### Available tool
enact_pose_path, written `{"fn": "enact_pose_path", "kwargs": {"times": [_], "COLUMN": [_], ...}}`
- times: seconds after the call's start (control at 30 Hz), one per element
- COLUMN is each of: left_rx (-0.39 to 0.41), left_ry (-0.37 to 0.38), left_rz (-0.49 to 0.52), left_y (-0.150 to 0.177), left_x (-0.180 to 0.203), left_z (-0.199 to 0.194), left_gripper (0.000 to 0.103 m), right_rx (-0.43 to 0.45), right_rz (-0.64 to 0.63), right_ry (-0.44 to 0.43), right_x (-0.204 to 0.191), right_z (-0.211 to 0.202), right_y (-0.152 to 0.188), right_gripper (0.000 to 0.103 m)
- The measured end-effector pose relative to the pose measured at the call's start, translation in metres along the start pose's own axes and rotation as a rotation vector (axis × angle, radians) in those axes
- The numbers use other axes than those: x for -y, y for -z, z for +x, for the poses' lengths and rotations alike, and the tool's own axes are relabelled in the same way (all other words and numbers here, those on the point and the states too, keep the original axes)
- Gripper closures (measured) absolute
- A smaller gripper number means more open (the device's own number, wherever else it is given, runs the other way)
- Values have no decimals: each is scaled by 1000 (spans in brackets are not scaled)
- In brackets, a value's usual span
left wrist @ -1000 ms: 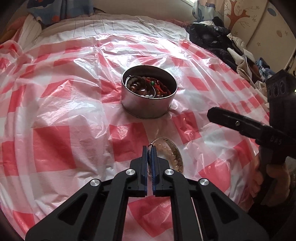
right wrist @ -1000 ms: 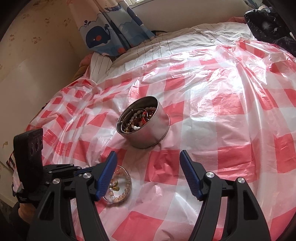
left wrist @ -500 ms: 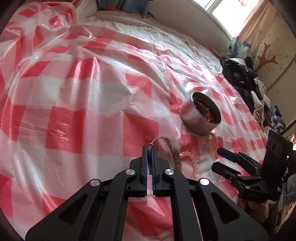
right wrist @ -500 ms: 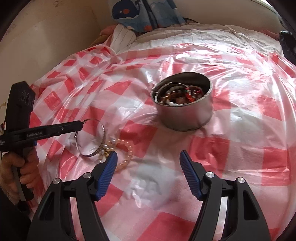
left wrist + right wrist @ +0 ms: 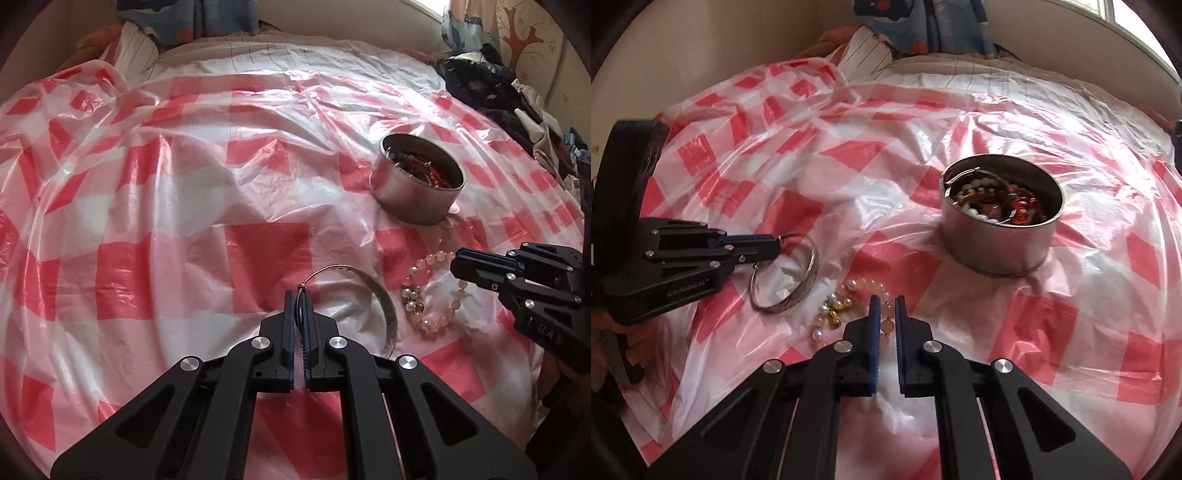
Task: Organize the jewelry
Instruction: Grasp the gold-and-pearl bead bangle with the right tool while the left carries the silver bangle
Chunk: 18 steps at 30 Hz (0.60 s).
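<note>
Silver bangle (image 5: pixel 384 306) is pinched by left gripper (image 5: pixel 300 295); beaded bracelet (image 5: pixel 849 302) is clamped by nearly closed right gripper (image 5: pixel 885 301).

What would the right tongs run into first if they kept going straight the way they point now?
Probably the pink bead bracelet, already lying between the tips of the right tongs. Beyond it there is only checkered plastic sheet; the metal tin sits off to the right.

Jewelry spread on your bed
Bangle (image 5: pixel 786 280) lies left of bead bracelet (image 5: pixel 846 306); tin (image 5: pixel 1001 218), holding more jewelry, sits behind them to the right.
</note>
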State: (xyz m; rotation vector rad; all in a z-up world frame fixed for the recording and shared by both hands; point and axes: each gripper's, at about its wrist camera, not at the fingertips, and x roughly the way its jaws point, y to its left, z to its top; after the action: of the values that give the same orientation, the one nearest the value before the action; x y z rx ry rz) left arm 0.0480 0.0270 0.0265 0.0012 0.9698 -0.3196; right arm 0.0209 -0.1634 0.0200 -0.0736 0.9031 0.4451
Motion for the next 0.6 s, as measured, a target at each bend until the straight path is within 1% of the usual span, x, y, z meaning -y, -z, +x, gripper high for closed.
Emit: {"fn": "enact_pose_path", "kwargs": {"times": [0.07, 0.1, 0.17, 0.23, 0.3, 0.33, 0.37, 0.4, 0.43, 0.5, 0.57, 0.6], "left_rx": [17, 16, -11, -46, -51, -51, -50, -50, -52, -55, -57, -56], "left_ry": [28, 24, -13, -33, -38, -42, -51, -61, -66, -80, -105, -123], "left_rz": [-14, -9, 7, 10, -1, 0, 9, 19, 26, 45, 76, 98], "left_y": [-2, -3, -3, 1, 2, 2, 2, 2, 2, 3, 4, 5], "left_x": [0, 1, 3, 4, 3, 3, 4, 4, 6, 9, 14, 18], "left_z": [-5, -5, 2, 11, 14, 14, 15, 15, 16, 18, 19, 20], "left_gripper": [100, 100, 100, 100, 99, 98, 96, 95, 94, 94, 94, 94], "right_rx": [37, 51, 64, 43, 3, -9, -23, -27, -22, -31, -65, -84], "right_rz": [47, 68, 101, 116, 130, 136, 141, 146, 146, 130, 105, 84], "right_ry": [5, 3, 5, 16, 26, 30, 32, 39, 51, 59, 82, 100], "right_x": [14, 21, 31, 36, 39, 41, 42, 44, 44, 41, 38, 35], "right_z": [-13, -18, -23, -19, -11, -8, -6, -5, -5, -2, 6, 11], "right_y": [-2, -3, -5, -4, -3, -1, -1, 0, 2, 2, 5, 7], "right_gripper": [95, 95, 95, 95, 94, 90, 80, 59, 51, 51, 51, 53]}}
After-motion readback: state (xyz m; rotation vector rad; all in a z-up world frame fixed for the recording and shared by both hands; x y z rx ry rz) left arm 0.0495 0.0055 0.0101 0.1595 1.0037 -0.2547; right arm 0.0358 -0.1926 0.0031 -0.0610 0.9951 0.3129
